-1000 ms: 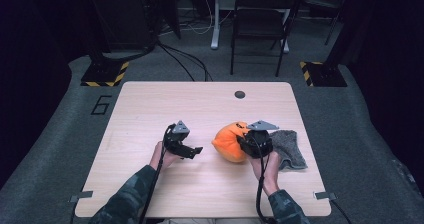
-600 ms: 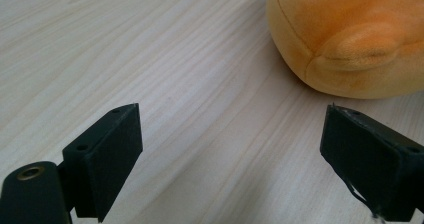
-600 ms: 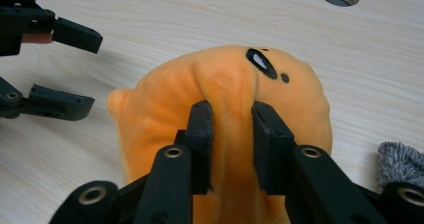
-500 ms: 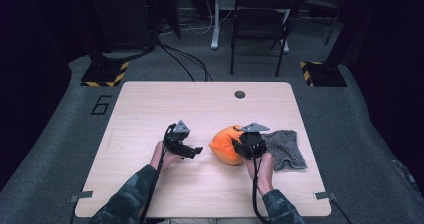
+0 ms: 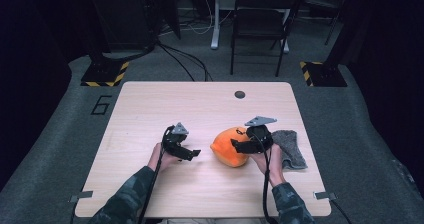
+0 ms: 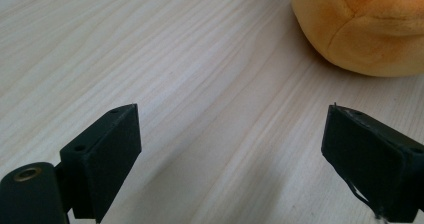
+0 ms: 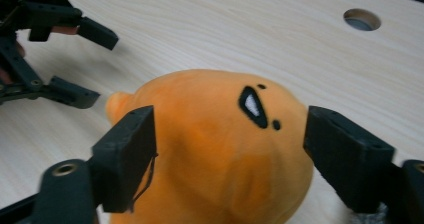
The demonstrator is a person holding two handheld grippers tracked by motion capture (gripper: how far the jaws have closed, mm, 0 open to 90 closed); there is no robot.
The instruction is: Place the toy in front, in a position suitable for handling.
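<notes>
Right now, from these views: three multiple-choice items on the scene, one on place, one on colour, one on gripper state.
1. Where does the grey cloth lie?
A. right of the plush toy
B. left of the left gripper
C. over the table's hole

2. What colour is the plush toy?
A. green
B. orange
C. white

3. How does the right gripper stand?
A. shut on the cloth
B. shut, with nothing between its jaws
C. open, jaws either side of the toy

Key: 1 A, the high view shows it beyond the toy toward the table's right edge. 2 B, orange in all three views. 3 C, the right gripper view shows its jaws, just opened, apart beside the toy.
</notes>
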